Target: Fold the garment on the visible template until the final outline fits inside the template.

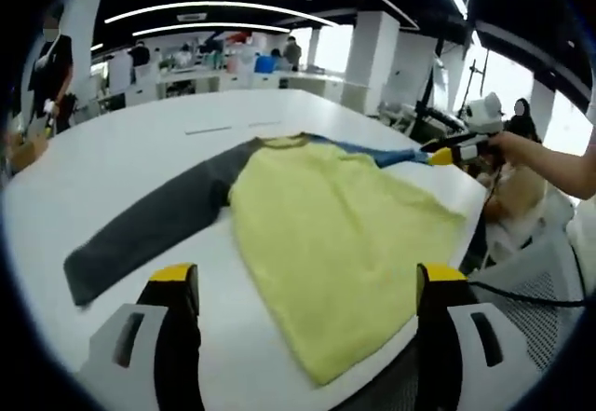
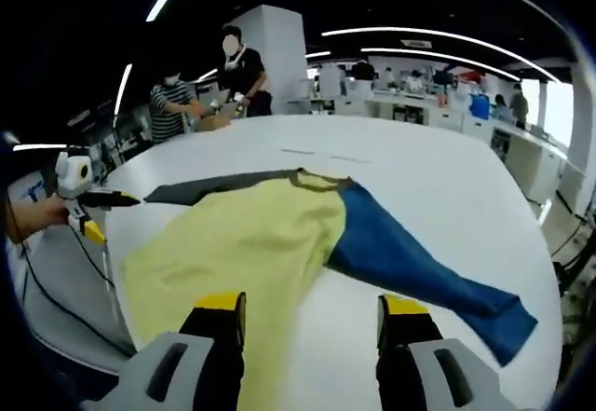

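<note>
A long-sleeved garment lies flat on the white table [image 1: 112,150]. Its body is yellow [image 1: 335,225], one sleeve is dark grey [image 1: 158,220] and the other is blue [image 1: 382,155]. My left gripper [image 1: 307,276] is open at the hem side, over the yellow cloth, holding nothing. My right gripper [image 1: 447,153] comes in from the right, in a hand, close to the blue cuff. In the right gripper view the yellow body [image 2: 251,234], blue sleeve [image 2: 419,271] and grey sleeve [image 2: 209,185] lie spread out. My right gripper [image 2: 312,304] is open with nothing between its fingers. My left gripper [image 2: 98,208] is at the left table edge.
Faint short marks [image 2: 321,156] lie on the table beyond the collar. The yellow hem reaches the near table edge [image 1: 326,369]. A mesh chair [image 1: 535,313] stands at the right. People [image 2: 237,71] stand at the far side by a white pillar [image 2: 279,57].
</note>
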### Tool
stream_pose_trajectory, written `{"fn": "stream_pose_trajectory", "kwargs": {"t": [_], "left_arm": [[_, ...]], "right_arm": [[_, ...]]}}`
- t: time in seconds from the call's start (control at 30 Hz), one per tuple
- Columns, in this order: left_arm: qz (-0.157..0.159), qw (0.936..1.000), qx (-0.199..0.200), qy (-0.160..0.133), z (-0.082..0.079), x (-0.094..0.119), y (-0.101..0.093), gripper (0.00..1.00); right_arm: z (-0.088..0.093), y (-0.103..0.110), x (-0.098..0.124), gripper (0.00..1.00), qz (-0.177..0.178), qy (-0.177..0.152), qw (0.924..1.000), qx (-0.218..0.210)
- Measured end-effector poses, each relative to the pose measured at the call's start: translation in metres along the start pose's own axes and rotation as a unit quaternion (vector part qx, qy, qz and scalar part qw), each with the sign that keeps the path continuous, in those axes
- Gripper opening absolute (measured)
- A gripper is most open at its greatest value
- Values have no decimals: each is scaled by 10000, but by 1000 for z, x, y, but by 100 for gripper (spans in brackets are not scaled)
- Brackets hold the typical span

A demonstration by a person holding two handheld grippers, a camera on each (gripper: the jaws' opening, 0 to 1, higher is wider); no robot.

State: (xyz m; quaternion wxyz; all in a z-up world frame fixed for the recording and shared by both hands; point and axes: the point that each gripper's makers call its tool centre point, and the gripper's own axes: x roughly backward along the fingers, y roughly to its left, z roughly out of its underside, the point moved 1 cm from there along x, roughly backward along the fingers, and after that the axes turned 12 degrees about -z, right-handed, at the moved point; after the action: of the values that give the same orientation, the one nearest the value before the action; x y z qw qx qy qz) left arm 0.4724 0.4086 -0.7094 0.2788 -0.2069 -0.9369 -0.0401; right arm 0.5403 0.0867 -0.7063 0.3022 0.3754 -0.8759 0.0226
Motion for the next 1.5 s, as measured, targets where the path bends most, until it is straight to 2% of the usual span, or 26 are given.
{"fn": "stream_pose_trajectory", "kwargs": {"t": [0.1,0.4,0.6,0.8,1.13,1.27,1.5], "left_arm": [[39,10000,21,-70,-5,0,-1,99],[85,9999,-49,-142,-10,-2,-2,99],[73,9998,0,-163,-12,-3,-1,99],[73,9999,35,-95,-8,-5,0,99],[101,9999,62,42,-3,-7,1,99],[121,9998,141,-109,-8,-7,0,99],[150,9997,151,-75,-6,-9,-2,99]], "right_arm": [[-4,-5,-7,50,-26,18,9999,117],[-5,-25,-33,38,-34,318,9981,520],[3,-37,-52,30,10,740,9930,917],[10,-55,-70,24,76,912,9900,1077],[9,-62,-89,11,123,885,9922,874],[9,-68,-90,0,245,810,9939,711],[-8,-83,-84,0,616,548,9950,561]]}}
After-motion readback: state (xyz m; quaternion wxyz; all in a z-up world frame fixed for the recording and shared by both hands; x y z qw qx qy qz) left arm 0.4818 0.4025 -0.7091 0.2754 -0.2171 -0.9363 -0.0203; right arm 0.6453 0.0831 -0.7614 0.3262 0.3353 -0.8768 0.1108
